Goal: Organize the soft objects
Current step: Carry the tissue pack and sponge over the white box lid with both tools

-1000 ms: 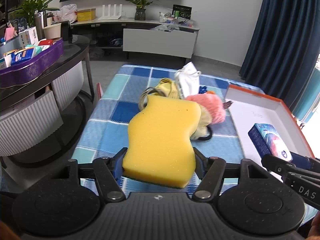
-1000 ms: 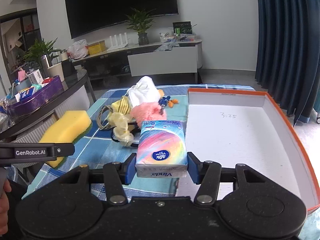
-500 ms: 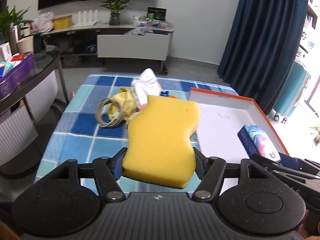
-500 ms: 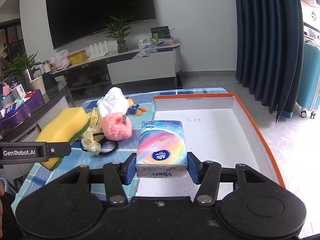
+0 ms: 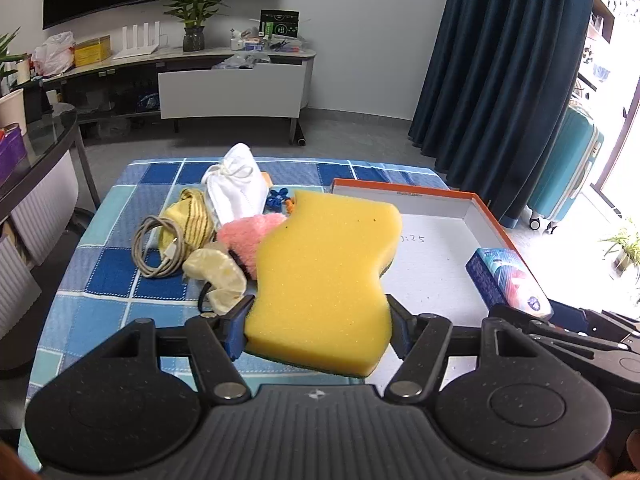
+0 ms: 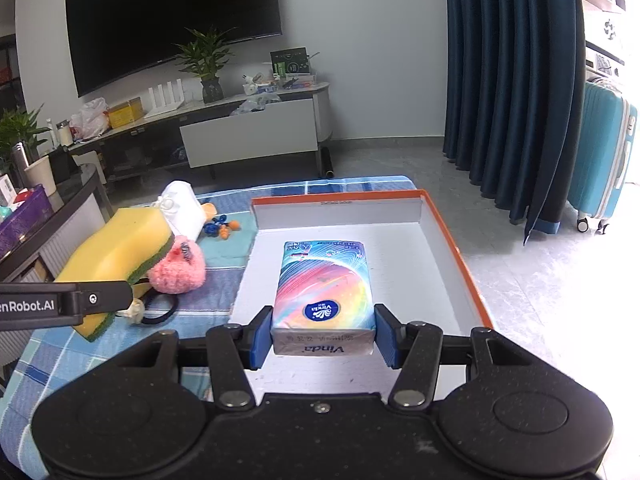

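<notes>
My left gripper (image 5: 318, 326) is shut on a big yellow sponge (image 5: 326, 276) with a green underside, held above the table near the left edge of the orange-rimmed white box (image 5: 486, 216). My right gripper (image 6: 323, 336) is shut on a colourful Vinda tissue pack (image 6: 323, 288), held over the inside of the box (image 6: 448, 236). The sponge also shows in the right wrist view (image 6: 116, 256), and the tissue pack in the left wrist view (image 5: 508, 280).
On the blue checked cloth (image 5: 108, 276) lie a pink fluffy ball (image 5: 248, 236), a white pouch (image 5: 236, 192), a yellow striped cloth (image 5: 192, 216), a coiled cable (image 5: 160, 252), a pale scrunchie (image 5: 216, 272) and small blue-orange earplugs (image 6: 220, 228). A glass side table (image 5: 36, 140) stands left.
Both grippers have swung right with their loads. The tissue pack now hangs over the inside of the box, and the sponge has come to the box's left edge.
</notes>
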Motion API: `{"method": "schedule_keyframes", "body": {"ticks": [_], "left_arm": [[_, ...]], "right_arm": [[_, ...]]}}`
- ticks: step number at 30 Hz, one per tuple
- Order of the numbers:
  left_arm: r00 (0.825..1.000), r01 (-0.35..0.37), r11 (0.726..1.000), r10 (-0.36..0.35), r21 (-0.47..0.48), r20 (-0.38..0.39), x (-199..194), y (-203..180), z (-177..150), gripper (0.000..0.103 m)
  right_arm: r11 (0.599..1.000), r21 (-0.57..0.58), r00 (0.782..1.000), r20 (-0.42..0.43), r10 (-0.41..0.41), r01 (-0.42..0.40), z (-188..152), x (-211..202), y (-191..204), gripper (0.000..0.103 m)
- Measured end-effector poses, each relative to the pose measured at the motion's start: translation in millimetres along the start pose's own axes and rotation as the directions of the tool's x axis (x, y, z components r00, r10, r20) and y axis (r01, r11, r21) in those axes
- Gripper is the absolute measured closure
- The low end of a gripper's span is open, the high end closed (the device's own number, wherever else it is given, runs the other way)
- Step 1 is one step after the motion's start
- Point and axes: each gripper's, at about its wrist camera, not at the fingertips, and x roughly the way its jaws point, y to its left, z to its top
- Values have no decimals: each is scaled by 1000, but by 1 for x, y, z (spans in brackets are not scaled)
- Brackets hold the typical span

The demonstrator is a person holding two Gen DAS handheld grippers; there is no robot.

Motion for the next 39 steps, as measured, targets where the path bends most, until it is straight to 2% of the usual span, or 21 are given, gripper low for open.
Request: {"method": "schedule_keyframes", "body": {"ticks": [13, 39], "left_arm": [[999, 43, 999, -42, 31, -31, 22, -27, 16, 36], [996, 62, 996, -57, 68, -73, 64, -66, 35, 36]], "right_arm": [[999, 2, 999, -23, -49, 49, 19, 15, -25, 39], [998, 13, 997, -49, -59, 60, 49, 48, -56, 39]]}}
